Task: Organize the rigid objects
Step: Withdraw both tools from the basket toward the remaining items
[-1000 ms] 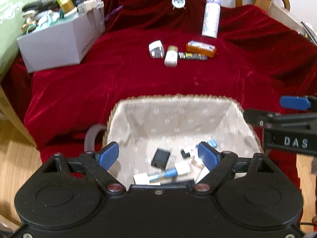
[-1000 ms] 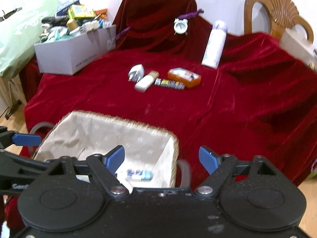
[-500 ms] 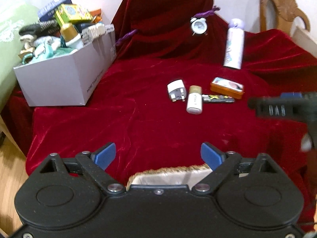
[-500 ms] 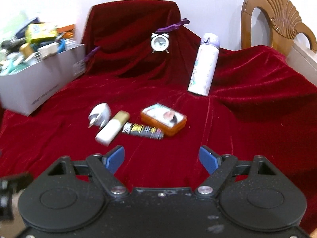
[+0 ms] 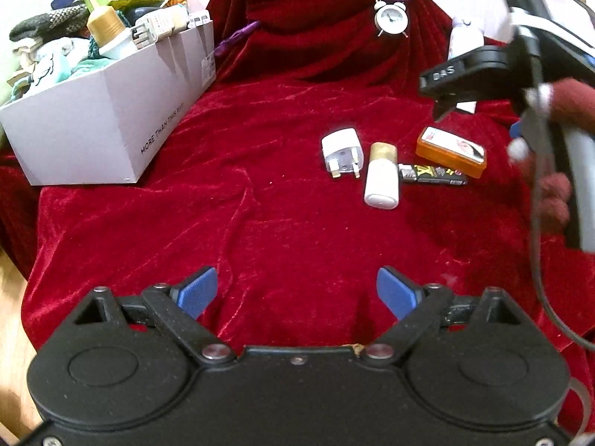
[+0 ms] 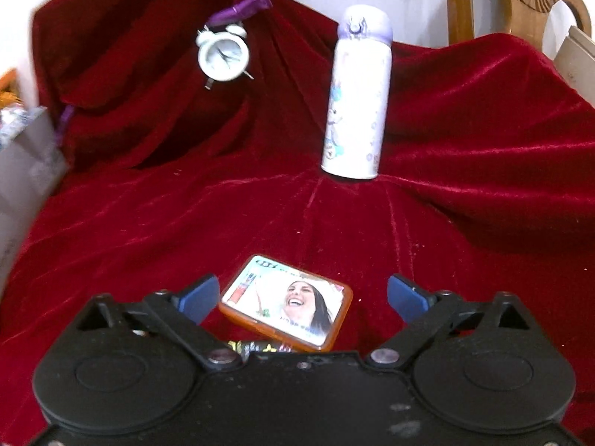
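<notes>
Plug (image 5: 343,151) only in left view

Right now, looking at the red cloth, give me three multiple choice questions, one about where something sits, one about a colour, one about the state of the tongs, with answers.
1. Where does the white plug adapter lie?
A. inside the grey box
B. on the red cloth, left of the gold-capped bottle
C. on top of the orange tin

2. What colour is the alarm clock?
A. white
B. black
C. orange

3. What is between the right tongs' pads?
A. the tumbler
B. nothing
C. the orange tin, not gripped

Answers:
1 B: it rests on the red cloth beside the gold-capped bottle, away from the grey box.
2 A: its case and face are white.
3 C: the jaws are opening, with the orange tin lying flat between them; the tumbler stands beyond.
</notes>
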A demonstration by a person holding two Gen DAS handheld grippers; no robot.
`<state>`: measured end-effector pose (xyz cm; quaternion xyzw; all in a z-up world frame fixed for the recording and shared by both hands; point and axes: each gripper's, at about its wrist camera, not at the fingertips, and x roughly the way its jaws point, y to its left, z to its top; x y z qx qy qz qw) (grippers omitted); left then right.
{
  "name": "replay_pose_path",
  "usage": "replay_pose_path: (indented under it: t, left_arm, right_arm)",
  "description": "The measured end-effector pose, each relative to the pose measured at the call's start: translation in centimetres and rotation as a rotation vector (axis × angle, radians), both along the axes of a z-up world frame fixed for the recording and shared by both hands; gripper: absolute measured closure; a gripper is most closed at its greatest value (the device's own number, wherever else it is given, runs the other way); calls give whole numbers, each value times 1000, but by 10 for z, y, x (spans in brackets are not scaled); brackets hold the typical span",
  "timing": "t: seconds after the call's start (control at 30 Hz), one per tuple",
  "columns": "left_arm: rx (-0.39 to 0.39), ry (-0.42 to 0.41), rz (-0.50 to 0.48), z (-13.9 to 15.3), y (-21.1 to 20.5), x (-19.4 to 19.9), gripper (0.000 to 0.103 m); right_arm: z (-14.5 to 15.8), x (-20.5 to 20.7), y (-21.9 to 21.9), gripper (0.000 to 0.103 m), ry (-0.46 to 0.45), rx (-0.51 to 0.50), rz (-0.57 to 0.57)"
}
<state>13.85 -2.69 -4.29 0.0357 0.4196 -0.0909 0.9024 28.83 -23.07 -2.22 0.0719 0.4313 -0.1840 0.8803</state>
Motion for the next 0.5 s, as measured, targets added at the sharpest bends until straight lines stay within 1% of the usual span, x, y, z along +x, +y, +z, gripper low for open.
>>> replay_pose_path:
  t: [0.13, 0.27, 0.33, 0.37, 0.4, 0.5]
  left_arm:
    - [13, 3, 6, 0, 7, 0, 13]
    - [17, 4, 15, 1, 16, -2, 13]
    - [17, 3, 22, 1, 21, -2, 13]
    - [18, 4, 26, 1, 23, -2, 13]
    - [19, 5, 28, 1, 25, -1, 13]
    - [12, 8, 33, 0, 27, 3, 13]
  right_arm:
    - [-13, 14, 7, 4, 40, -44, -28]
    - [-28, 26, 3, 4, 85, -48, -46]
    - [-32, 29, -2, 10, 92, -25, -63]
    - [-33, 28, -6, 22, 87, 17, -65]
    - [-33, 27, -10, 23, 73, 68, -59]
    - [-32, 20, -16, 29, 76, 107, -51]
